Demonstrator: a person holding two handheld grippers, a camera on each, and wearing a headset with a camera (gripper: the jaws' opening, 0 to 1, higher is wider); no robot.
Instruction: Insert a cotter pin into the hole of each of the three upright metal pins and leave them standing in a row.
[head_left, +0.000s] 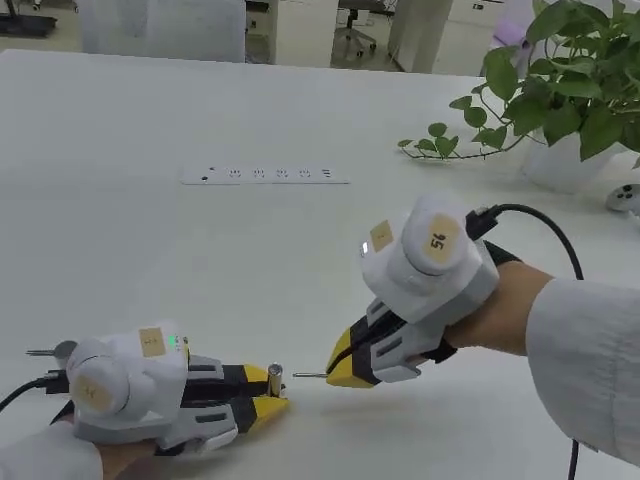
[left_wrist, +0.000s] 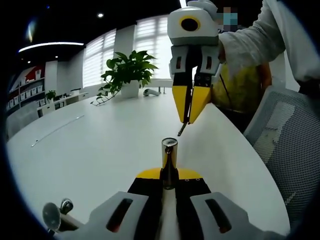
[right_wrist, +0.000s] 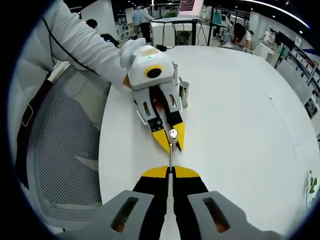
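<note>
Cotter pin (head_left: 310, 375) juts level from the right gripper (head_left: 336, 374), pinched between its closed jaws, tip just beside the upright metal pin (head_left: 275, 378). The left gripper (head_left: 274, 402) clamps that metal pin.

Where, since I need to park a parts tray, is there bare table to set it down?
Free: the bare table between the power strip and the grippers, and left of the strip. Crowded: the near edge, where the left gripper, shut on a metal pin, meets the right gripper holding a cotter pin; a plant takes the far right corner.
</note>
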